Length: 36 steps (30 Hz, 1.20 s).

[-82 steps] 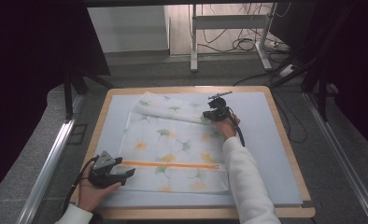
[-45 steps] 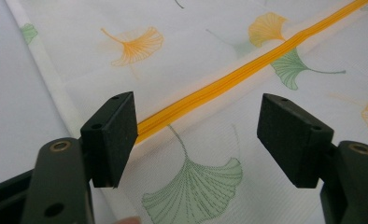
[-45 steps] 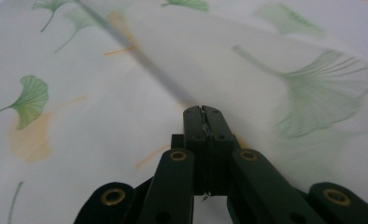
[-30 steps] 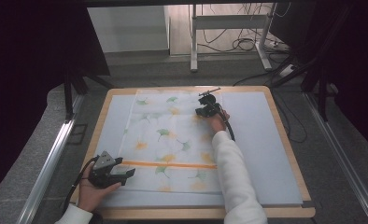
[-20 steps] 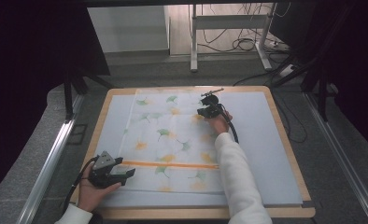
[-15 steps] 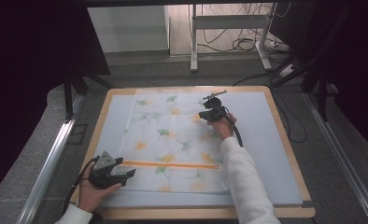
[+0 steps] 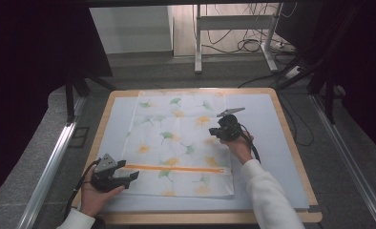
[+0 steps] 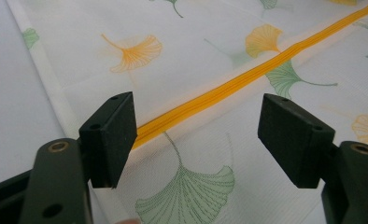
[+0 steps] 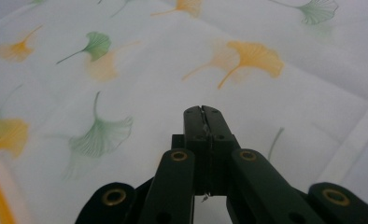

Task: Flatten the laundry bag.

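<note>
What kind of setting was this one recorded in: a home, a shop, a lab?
Most likely a lab or recording booth: dark curtains close in the wooden-rimmed table, loose cables lie on the floor behind, and metal rails flank it.

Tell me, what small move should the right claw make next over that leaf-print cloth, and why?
Probably open and come down onto the cloth's right edge. The right claw hovers shut over the cloth with nothing between its jaws, so it cannot grab anything as it is. The left claw waits open at the near left corner, by the orange zipper, and the cloth lies spread flat.
</note>
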Each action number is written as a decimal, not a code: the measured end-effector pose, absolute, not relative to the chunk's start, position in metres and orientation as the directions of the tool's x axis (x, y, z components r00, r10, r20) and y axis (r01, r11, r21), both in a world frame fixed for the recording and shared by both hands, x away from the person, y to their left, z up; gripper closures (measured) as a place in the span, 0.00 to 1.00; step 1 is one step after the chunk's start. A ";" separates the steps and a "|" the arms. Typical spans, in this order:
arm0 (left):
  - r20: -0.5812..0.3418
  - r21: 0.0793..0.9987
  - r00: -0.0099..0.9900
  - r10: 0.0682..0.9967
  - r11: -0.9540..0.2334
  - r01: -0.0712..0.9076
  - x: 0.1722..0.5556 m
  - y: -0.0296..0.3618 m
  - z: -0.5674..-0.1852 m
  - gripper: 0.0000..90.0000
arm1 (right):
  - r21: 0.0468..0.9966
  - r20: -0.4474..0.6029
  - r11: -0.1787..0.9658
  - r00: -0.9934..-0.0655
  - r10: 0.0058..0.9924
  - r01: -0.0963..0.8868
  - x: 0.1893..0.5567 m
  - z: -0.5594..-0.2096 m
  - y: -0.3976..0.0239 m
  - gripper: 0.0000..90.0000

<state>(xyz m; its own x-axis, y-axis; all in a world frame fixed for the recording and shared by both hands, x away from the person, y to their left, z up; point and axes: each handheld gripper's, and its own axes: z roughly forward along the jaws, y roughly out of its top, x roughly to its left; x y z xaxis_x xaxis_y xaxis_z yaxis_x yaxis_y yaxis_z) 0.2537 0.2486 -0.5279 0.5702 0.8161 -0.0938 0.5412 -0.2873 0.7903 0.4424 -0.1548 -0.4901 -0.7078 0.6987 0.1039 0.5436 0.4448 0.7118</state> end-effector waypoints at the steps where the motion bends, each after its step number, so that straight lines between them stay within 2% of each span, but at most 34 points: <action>1: -0.093 0.789 0.570 0.816 -0.288 0.542 0.254 0.248 -0.528 0.32 | 0.717 0.101 0.448 -0.716 0.691 0.534 0.436 -0.489 -0.159 0.99; 13: -0.116 0.787 0.560 0.820 -0.268 0.556 0.258 0.244 -0.529 0.31 | 0.732 0.119 0.459 -0.758 0.641 0.503 0.361 -0.489 -0.201 0.99; 15: -0.111 0.785 0.557 0.823 -0.271 0.558 0.259 0.243 -0.529 0.31 | 0.732 0.130 0.456 -0.760 0.637 0.507 0.352 -0.490 -0.205 0.99; 17: -0.066 0.775 0.563 0.824 -0.313 0.549 0.262 0.238 -0.531 0.31 | 0.729 0.139 0.454 -0.761 0.634 0.512 0.343 -0.492 -0.208 0.99; 22: -0.047 0.768 0.584 0.810 -0.345 0.540 0.265 0.233 -0.532 0.31 | 0.721 0.161 0.457 -0.767 0.621 0.521 0.318 -0.497 -0.214 0.99; 32: -0.102 0.777 0.606 0.789 -0.317 0.543 0.268 0.228 -0.527 0.33 | 0.717 0.171 0.437 -0.745 0.644 0.543 0.293 -0.504 -0.223 0.99; 36: -0.067 0.773 0.623 0.779 -0.354 0.526 0.269 0.220 -0.524 0.33 | 0.717 0.166 0.441 -0.746 0.644 0.540 0.287 -0.505 -0.225 0.99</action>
<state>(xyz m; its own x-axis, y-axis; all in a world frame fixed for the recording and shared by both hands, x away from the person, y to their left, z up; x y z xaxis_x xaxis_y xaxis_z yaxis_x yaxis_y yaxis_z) 0.2690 0.2198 -0.5244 0.6233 0.7791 -0.0673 0.5259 -0.3539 0.7735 0.2869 -0.2252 -0.5047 -0.7464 0.6444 0.1661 0.5400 0.4406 0.7171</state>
